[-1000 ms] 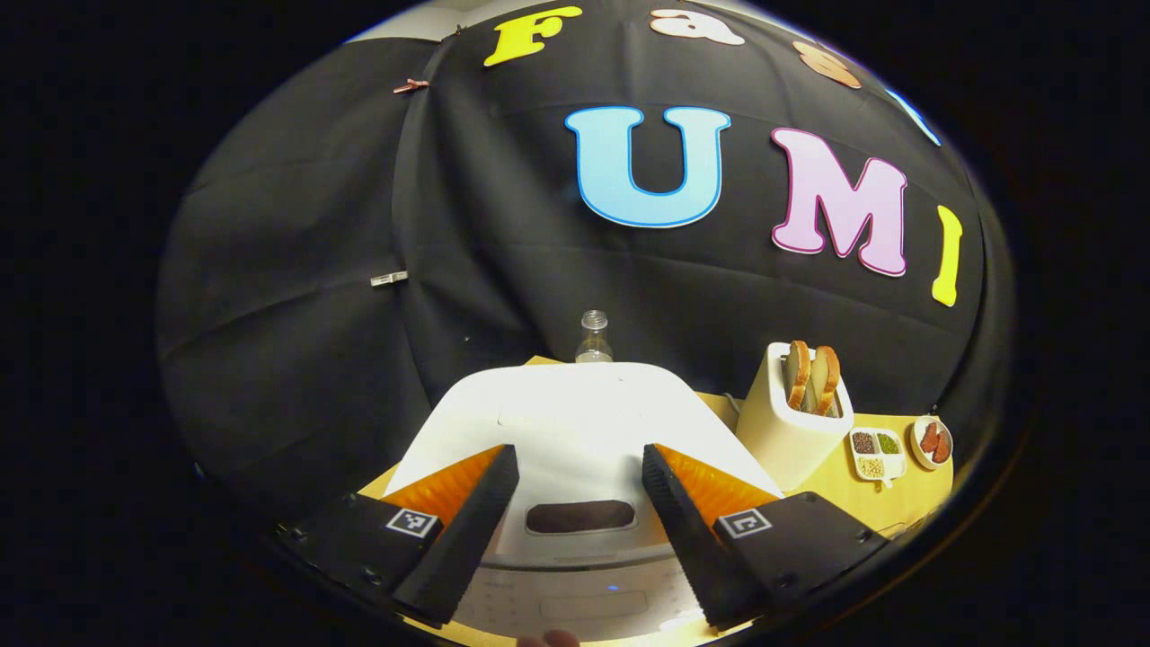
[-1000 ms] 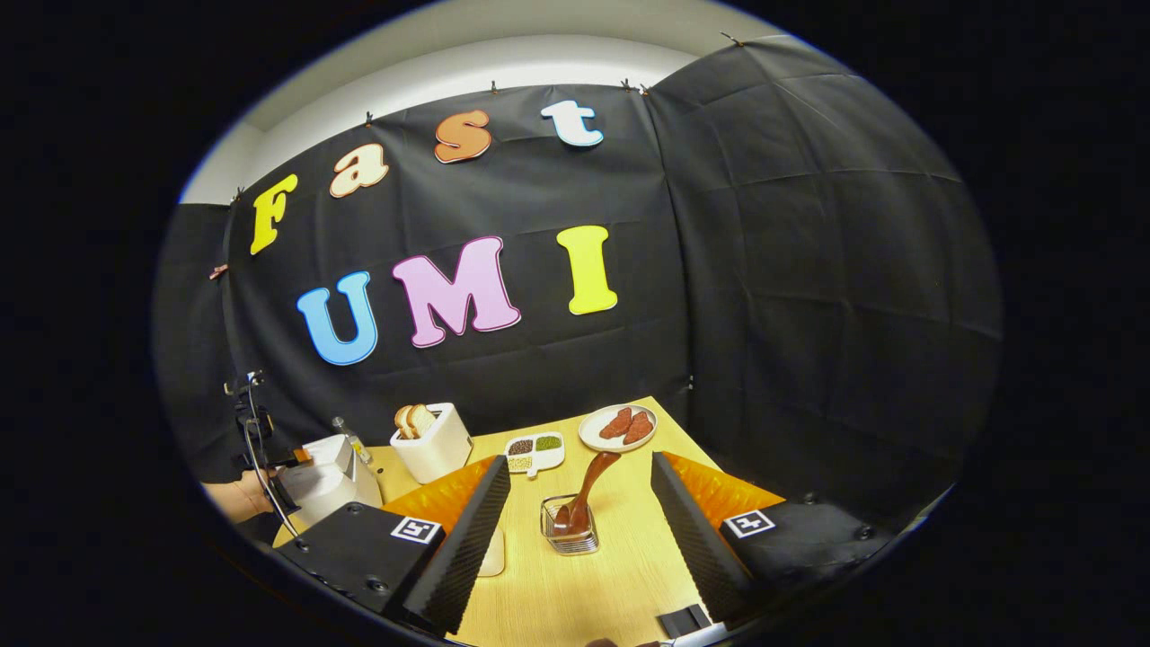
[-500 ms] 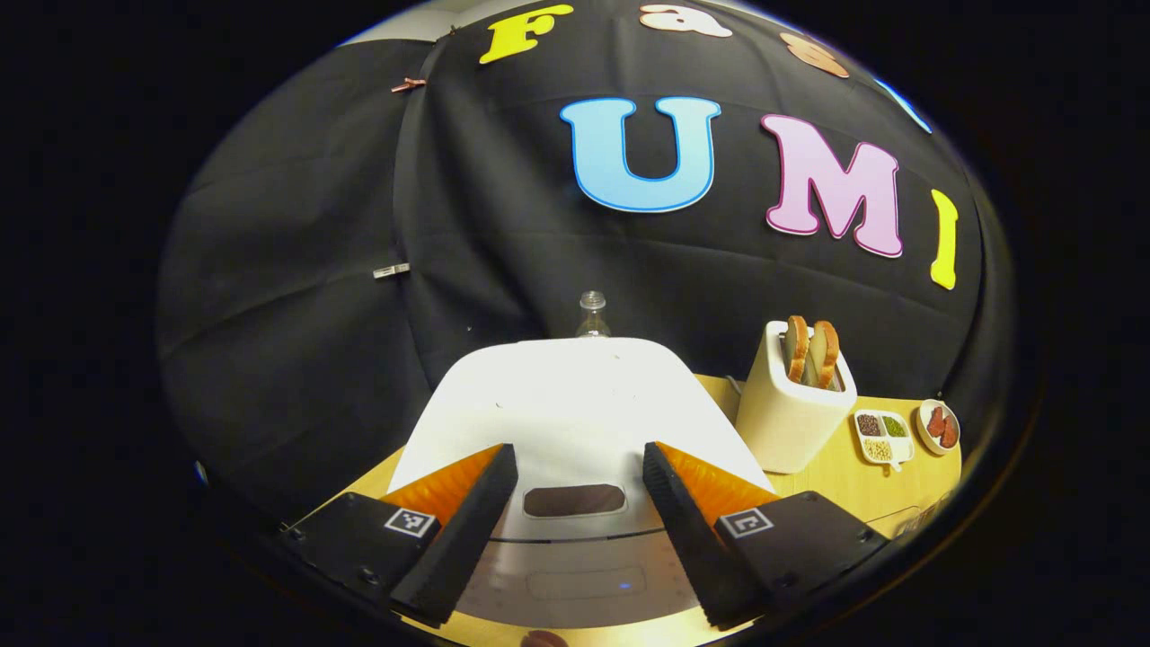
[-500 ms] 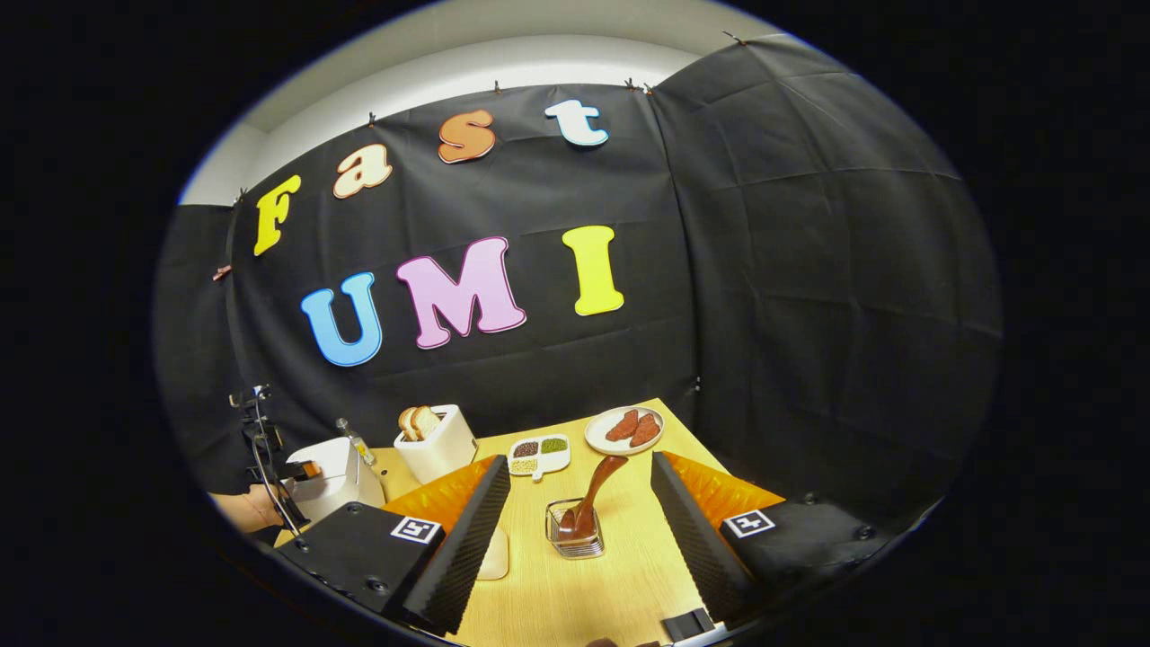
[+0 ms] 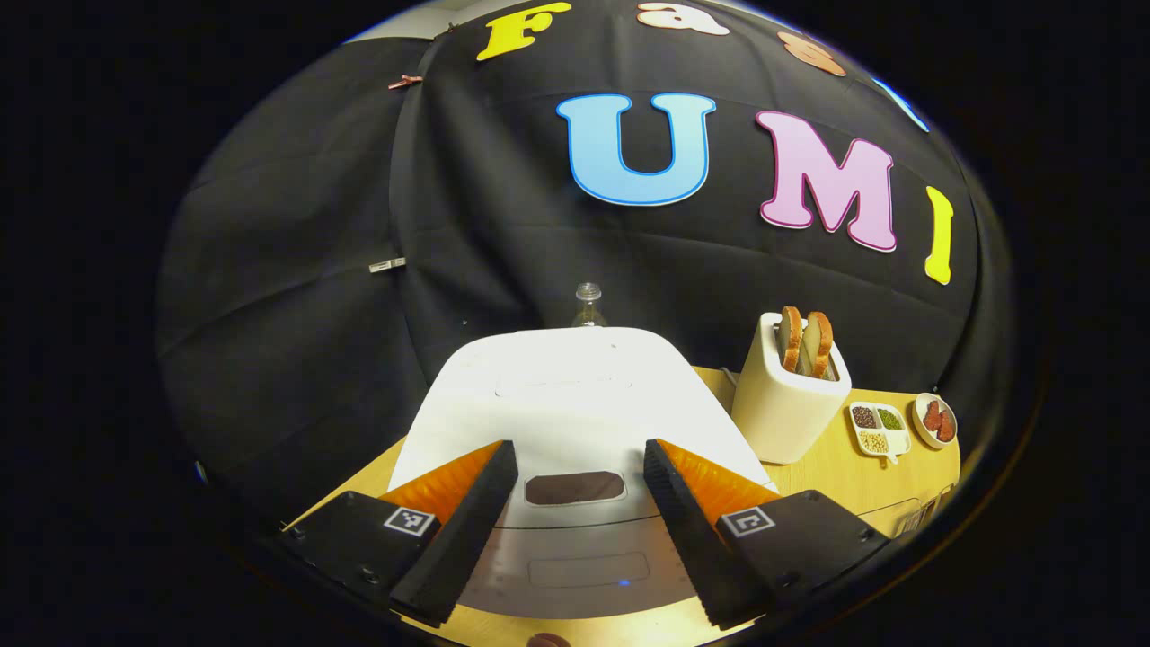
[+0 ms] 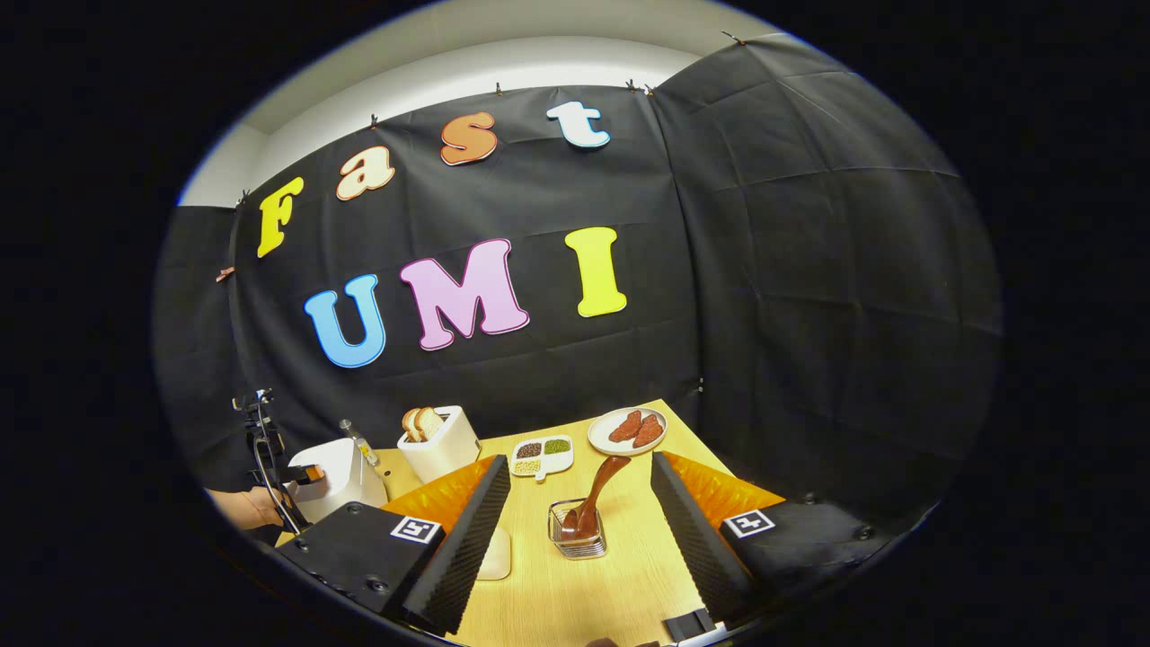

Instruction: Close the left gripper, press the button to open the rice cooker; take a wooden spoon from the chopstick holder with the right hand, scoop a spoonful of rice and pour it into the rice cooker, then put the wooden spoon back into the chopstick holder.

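Left tongs [image 5: 575,526] agape over cooker [image 5: 575,404], unready to press button [image 5: 575,487]; right tongs [image 6: 579,530] agape, straddling spoon [image 6: 593,499] ahead in holder [image 6: 578,539].

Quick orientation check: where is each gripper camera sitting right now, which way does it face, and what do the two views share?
Left gripper view: rides the left gripper, low before the closed rice cooker, facing the back wall; fingers apart.
Right gripper view: rides the right gripper, above the table, facing the wooden spoon in the chopstick holder; a hand shows far left.
Shared: cooker, toaster.

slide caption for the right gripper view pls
Open right tongs hover before the wooden spoon standing in its holder.
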`<state>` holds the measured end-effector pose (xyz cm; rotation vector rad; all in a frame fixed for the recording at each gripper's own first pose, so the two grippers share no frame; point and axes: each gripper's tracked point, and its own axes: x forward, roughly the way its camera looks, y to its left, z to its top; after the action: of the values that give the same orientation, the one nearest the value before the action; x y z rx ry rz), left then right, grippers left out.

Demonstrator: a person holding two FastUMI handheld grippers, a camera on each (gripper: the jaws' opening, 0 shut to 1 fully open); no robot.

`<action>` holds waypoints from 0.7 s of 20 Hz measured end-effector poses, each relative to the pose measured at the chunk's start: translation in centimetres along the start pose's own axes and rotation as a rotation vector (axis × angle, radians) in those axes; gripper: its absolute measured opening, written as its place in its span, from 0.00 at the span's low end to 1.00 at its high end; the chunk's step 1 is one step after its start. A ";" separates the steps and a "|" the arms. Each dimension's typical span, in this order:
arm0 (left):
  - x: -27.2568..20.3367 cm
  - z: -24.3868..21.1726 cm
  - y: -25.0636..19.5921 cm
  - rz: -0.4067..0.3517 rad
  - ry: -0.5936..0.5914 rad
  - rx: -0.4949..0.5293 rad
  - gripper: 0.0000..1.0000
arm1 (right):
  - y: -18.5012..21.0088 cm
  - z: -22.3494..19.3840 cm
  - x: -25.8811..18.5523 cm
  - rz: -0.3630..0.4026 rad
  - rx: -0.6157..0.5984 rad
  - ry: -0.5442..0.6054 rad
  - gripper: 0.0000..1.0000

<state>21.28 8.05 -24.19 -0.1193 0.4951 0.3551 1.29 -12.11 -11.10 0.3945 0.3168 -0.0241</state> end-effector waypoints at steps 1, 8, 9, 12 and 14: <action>-0.2 0.2 0.0 -0.008 -0.010 -0.001 1.00 | 0.1 0.1 -0.1 0.004 0.004 -0.003 0.98; -5.1 2.8 0.1 -0.109 -0.146 -0.061 0.95 | 1.7 1.0 0.0 0.043 -0.018 -0.022 0.98; -6.6 3.6 -0.1 -0.133 -0.181 -0.046 0.95 | 2.3 1.3 0.0 0.055 -0.029 -0.030 0.98; -12.4 6.2 -0.8 -0.214 -0.304 0.009 0.95 | 4.3 2.0 0.2 0.090 -0.067 -0.053 0.98; -16.4 7.4 -1.3 -0.266 -0.367 0.036 0.95 | 5.7 2.5 0.3 0.113 -0.096 -0.070 0.98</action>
<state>11.58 3.30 -9.77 -0.0815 0.1194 0.1022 2.80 -7.78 -6.89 0.3152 0.2255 0.0877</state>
